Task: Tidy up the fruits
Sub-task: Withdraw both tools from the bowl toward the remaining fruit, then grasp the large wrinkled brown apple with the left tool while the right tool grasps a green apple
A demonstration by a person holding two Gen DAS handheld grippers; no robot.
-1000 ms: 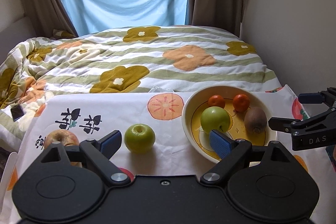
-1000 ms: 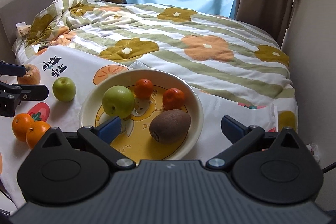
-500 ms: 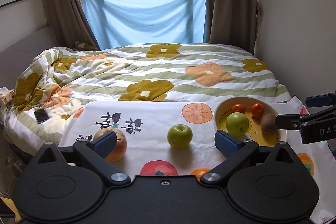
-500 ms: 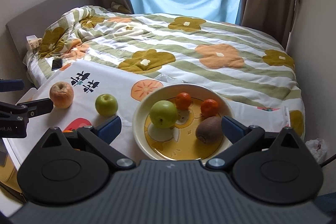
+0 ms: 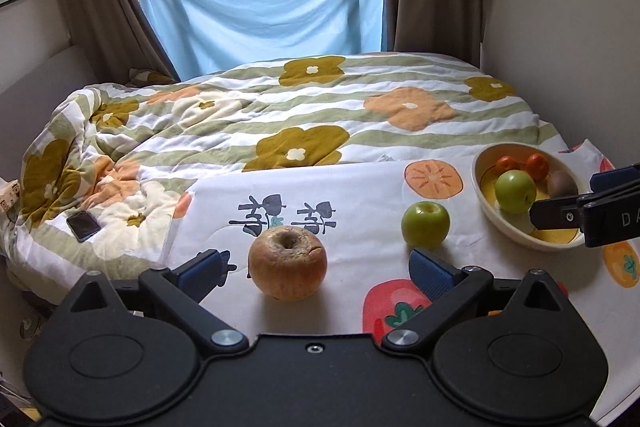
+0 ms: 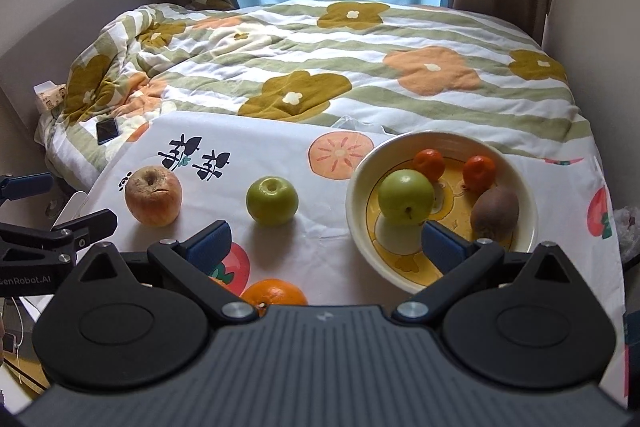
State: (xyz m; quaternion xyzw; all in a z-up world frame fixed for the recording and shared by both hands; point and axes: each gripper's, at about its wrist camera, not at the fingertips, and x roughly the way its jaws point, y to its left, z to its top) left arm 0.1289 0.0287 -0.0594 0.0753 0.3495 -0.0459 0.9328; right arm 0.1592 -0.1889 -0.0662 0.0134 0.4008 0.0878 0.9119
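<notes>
A wrinkled red apple [image 5: 287, 264] lies on the printed cloth [image 5: 360, 195], between my open left gripper's [image 5: 316, 269] jaws. It also shows in the right wrist view [image 6: 153, 195]. A loose green apple [image 5: 425, 224] [image 6: 272, 200] lies to its right. The yellow bowl [image 6: 360, 227] [image 5: 486, 205] holds a green apple [image 6: 406, 196], two tangerines [image 6: 429, 164], and a kiwi [image 6: 495, 213]. My right gripper [image 6: 326, 247] is open and empty, near the bowl's front left. An orange [image 6: 274, 294] lies just under it.
The cloth lies on a bed with a flowered quilt [image 5: 320, 115]. A phone [image 5: 83, 225] lies on the quilt at the left. A wall is close on the right, and a curtained window [image 5: 260, 7] is behind the bed.
My left gripper has moved left and back, from the green apple and bowl to the red apple, now between its jaws. My right gripper has pulled back and left from the bowl.
</notes>
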